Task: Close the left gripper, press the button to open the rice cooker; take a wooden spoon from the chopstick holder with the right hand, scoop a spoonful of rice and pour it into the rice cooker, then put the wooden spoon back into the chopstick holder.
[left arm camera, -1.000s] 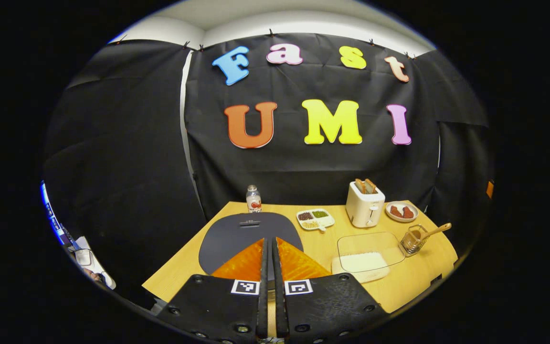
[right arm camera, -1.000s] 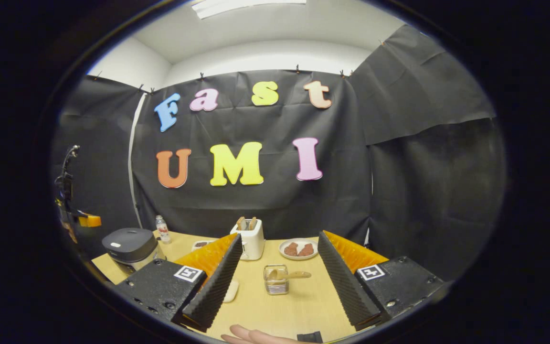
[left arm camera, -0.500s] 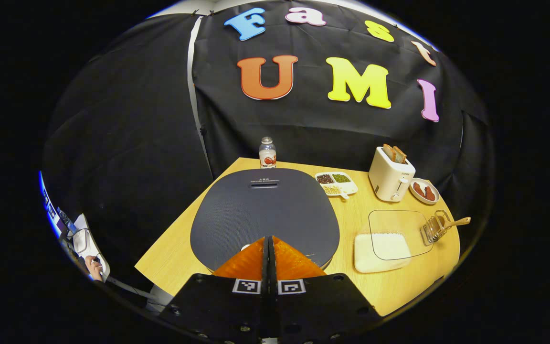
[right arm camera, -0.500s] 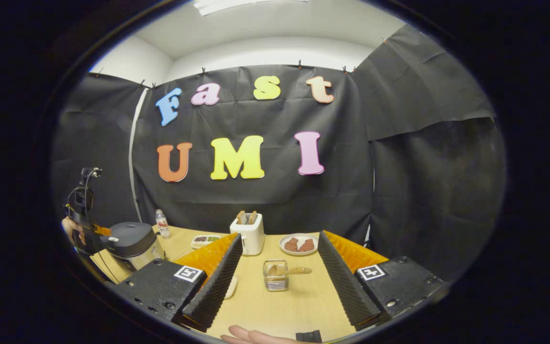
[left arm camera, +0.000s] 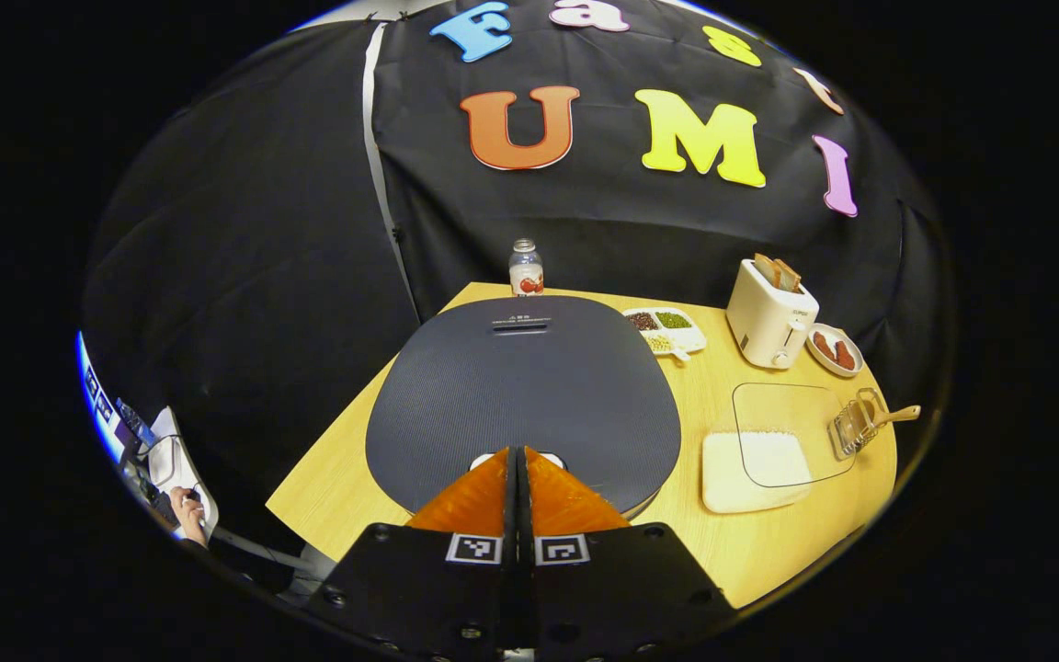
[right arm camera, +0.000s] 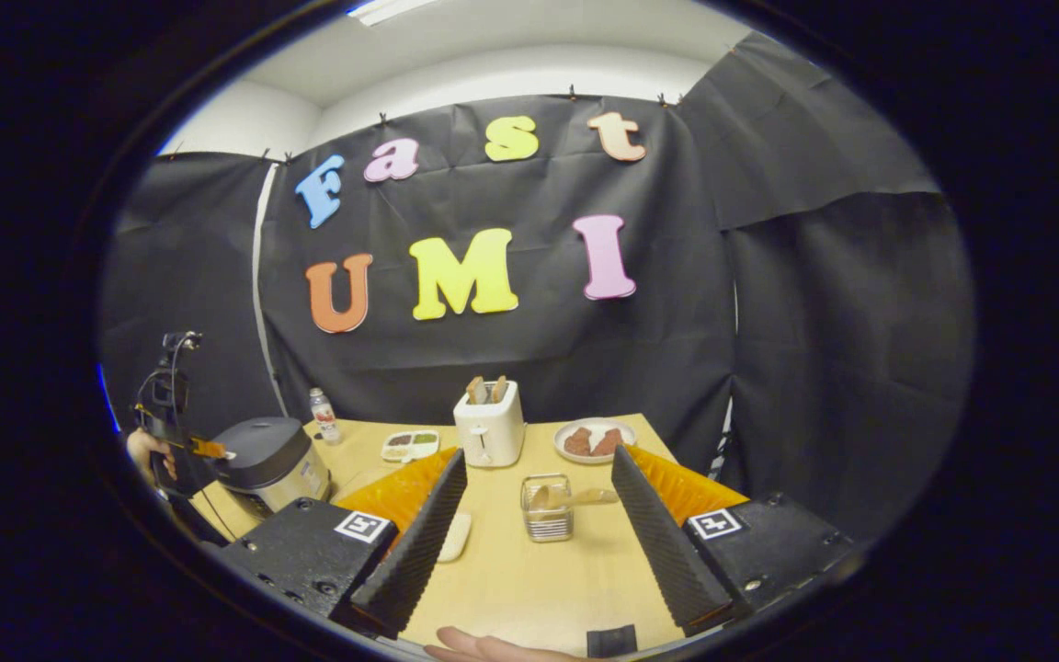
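The rice cooker's dark grey lid [left arm camera: 520, 386] lies closed right under my left gripper [left arm camera: 518, 452]. That gripper is shut with nothing in it, its tips just over the pale button [left arm camera: 550, 458] at the lid's front edge. In the right gripper view the cooker [right arm camera: 267, 460] stands at the left, with the left gripper [right arm camera: 194, 446] at its front. The wire chopstick holder [right arm camera: 548, 510] with the wooden spoon [right arm camera: 585, 497] stands ahead of my right gripper [right arm camera: 539, 455], which is open and well short of it. The clear box of rice [left arm camera: 755, 460] sits right of the cooker.
A white toaster [right arm camera: 488, 425] with bread, a plate of meat [right arm camera: 594, 439], a divided dish of beans [left arm camera: 667, 328] and a small bottle [left arm camera: 526, 268] line the back of the wooden table [right arm camera: 511, 588]. A hand's fingers [right arm camera: 483, 648] show at the near edge.
My left gripper closed its small gap and moved down and forward to the cooker's front edge. The right gripper drifted a little towards the holder and stayed open.
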{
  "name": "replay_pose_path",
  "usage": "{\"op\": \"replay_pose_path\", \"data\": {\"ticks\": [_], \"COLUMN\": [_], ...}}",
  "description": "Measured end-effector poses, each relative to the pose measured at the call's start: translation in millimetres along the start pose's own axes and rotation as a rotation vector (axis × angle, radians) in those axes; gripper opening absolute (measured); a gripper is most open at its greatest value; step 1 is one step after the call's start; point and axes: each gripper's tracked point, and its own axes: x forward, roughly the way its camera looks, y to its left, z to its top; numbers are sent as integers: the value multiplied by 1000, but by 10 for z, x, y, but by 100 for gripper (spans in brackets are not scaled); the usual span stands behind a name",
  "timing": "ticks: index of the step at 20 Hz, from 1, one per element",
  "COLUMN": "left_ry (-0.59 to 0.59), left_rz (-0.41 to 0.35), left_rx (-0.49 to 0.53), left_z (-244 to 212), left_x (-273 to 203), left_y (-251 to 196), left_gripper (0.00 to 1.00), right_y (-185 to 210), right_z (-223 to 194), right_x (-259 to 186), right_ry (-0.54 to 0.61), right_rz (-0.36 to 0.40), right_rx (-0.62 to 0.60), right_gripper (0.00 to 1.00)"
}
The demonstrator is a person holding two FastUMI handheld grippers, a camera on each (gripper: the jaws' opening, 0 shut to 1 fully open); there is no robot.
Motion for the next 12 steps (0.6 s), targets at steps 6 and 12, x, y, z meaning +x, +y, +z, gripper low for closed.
{"op": "replay_pose_path", "data": {"ticks": [6, 12], "left_ry": [-4, 0], "left_rz": [-7, -37], "left_rx": [-10, -40], "left_z": [-23, -41], "left_x": [-9, 11], "left_y": [-33, -13], "left_gripper": [0, 0], "right_y": [25, 19], "right_z": [-6, -77], "right_x": [-25, -99], "right_ry": [-18, -15], "right_rz": [-15, -24], "right_rx": [-28, -15], "right_gripper": [100, 100]}}
